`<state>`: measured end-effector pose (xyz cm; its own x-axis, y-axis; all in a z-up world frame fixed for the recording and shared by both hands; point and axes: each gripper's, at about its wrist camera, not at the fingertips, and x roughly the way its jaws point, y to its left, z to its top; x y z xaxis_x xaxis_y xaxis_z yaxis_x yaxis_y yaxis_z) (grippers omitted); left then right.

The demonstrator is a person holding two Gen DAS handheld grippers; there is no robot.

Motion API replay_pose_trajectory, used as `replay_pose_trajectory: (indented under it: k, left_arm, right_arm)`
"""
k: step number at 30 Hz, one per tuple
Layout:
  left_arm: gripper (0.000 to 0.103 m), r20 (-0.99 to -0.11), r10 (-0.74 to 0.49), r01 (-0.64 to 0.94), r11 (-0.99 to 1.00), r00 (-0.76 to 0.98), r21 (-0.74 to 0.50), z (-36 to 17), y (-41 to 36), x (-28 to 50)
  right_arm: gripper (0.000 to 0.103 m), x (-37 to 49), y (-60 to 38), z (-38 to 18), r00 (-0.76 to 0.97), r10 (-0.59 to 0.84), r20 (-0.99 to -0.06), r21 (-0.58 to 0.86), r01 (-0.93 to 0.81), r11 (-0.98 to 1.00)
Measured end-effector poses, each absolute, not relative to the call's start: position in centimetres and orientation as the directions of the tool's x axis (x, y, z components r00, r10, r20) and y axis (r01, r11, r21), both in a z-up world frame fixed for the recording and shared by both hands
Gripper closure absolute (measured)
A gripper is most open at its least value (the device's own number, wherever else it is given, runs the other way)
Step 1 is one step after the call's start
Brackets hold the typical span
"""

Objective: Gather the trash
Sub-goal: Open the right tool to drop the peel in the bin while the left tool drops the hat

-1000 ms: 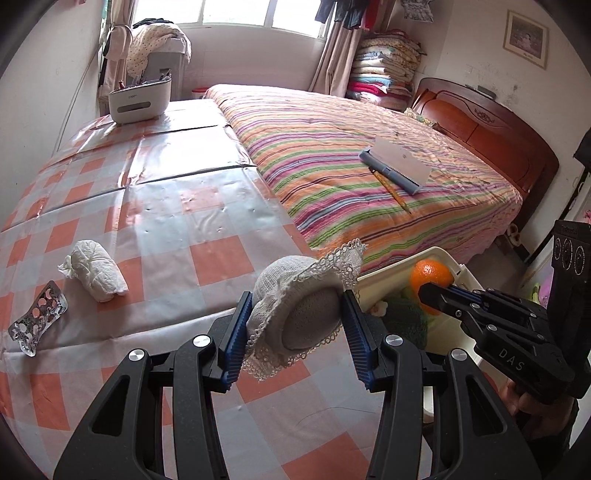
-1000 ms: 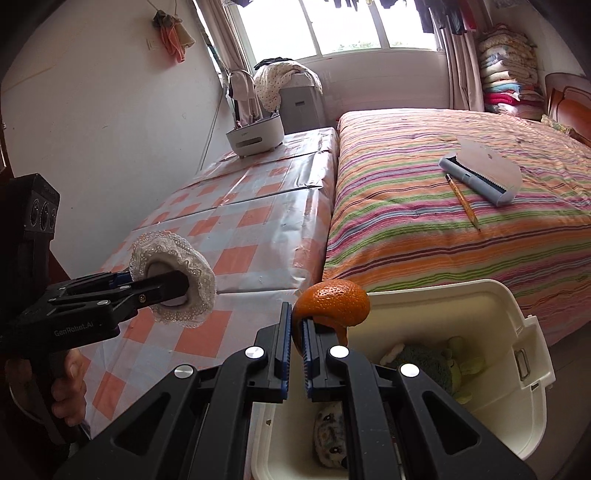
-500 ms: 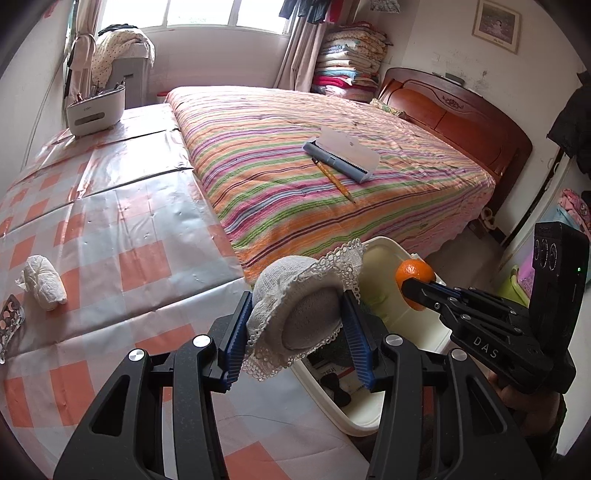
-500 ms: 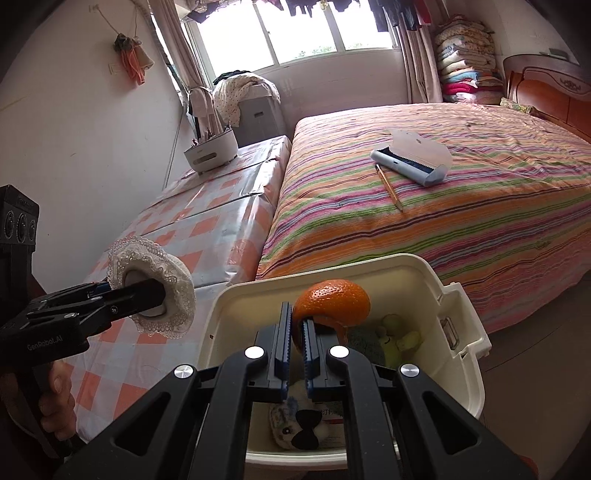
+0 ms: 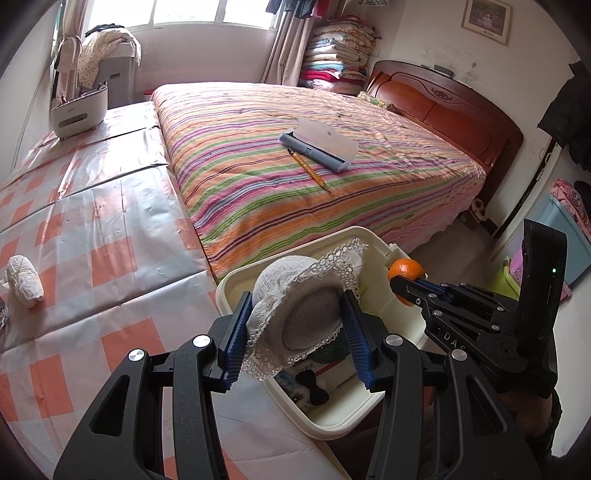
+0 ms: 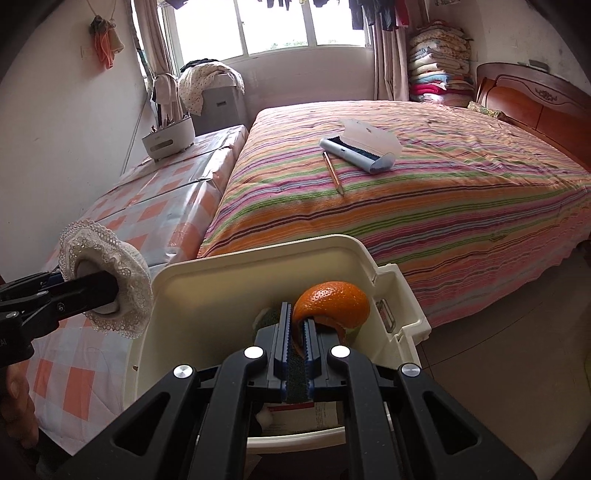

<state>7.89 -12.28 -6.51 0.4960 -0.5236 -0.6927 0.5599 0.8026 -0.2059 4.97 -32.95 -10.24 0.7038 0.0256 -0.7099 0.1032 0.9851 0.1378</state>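
Bedroom, checked surface (image 5: 110,236) beside striped bed (image 5: 295,177). L hand-held gripper (image 5: 299,325) clamped on lace-edged pad (image 5: 303,317), R hand-held gripper (image 6: 295,332) pinching orange peel (image 6: 332,302); both over cream bin (image 6: 207,295).

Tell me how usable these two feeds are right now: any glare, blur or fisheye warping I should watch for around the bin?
Left wrist view: window blown out, plastic tablecloth glary, bed edges bowed by the fisheye; lace hat and bin sharp. Right wrist view: window also overexposed, corners black, orange peel crisp, no motion blur.
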Motion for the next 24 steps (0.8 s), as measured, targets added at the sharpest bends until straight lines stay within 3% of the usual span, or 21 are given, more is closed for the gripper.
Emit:
replay_pose_trajectory:
  k: [1, 3, 4, 5, 24]
  left_arm:
    - [0.056, -0.694, -0.524, 0.562, 0.801, 0.494, -0.204, -6.5, -12.4, 7.9]
    - [0.056, -0.695, -0.524, 0.564, 0.800, 0.492, -0.204, -6.5, -12.5, 7.8]
    - [0.056, -0.695, -0.525, 0.565, 0.799, 0.491, -0.204, -6.5, -12.6, 7.8]
    - [0.056, -0.696, -0.524, 0.567, 0.799, 0.491, -0.202, -6.5, -12.6, 7.8]
    - [0.056, -0.698, -0.514, 0.552, 0.809, 0.498, -0.202, -6.6, -12.3, 7.9]
  right_arm:
    - [0.092, 5.1, -33.0, -10.4, 0.697, 0.021, -0.717, 0.132, 0.106, 0.986]
    - [0.059, 5.1, -32.9, -10.5, 0.693, 0.011, -0.721, 0.124, 0.113, 0.986]
    - [0.034, 4.9, -32.8, -10.4, 0.702, 0.004, -0.712, 0.121, 0.117, 0.986]
    - [0.030, 4.7, -32.8, -10.1, 0.714, -0.007, -0.700, 0.113, 0.121, 0.986]
    - [0.030, 4.2, -34.3, -9.6, 0.738, 0.038, -0.674, 0.208, 0.140, 0.968]
